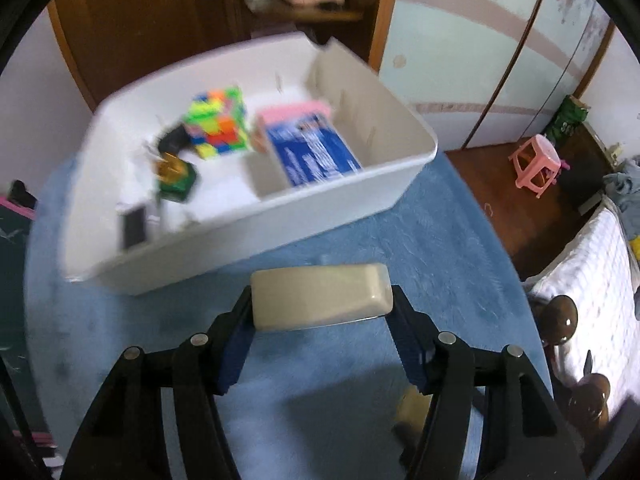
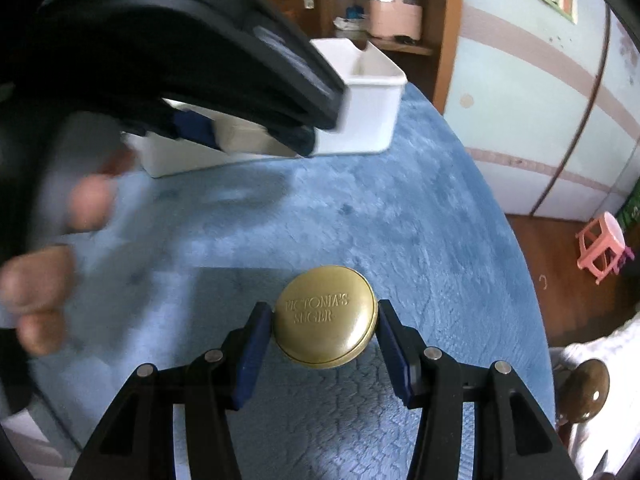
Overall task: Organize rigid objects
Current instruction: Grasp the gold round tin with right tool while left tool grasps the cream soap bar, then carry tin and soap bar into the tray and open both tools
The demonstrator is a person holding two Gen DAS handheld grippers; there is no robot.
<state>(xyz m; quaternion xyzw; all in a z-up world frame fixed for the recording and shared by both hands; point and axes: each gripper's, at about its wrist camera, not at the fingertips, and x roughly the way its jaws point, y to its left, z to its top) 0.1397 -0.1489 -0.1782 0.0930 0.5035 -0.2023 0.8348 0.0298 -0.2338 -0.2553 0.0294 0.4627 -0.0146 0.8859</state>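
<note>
The cream block (image 1: 322,294) was held clamped in the left gripper (image 1: 322,312) above the blue cloth (image 1: 360,232), and it was judged best kept level and lifted clear over the near wall of the white bin (image 1: 248,216) at twelve o'clock. In the bin, a colourful cube (image 1: 218,124) at eleven o'clock and a blue box (image 1: 314,150) at twelve o'clock crowded the space. The gold tin (image 2: 326,316) was pinched in the right gripper (image 2: 324,336), the left gripper's body blocking its path at eleven o'clock.

white bin (image 1: 224,236): blurred by motion; print on the blue box (image 1: 316,152) unreadable
white bin, right wrist view: mostly hidden behind the left gripper (image 2: 256,136)
hand (image 2: 52,248): blurred, cut off by the left edge
beige block (image 1: 320,296): blurred edges
</note>
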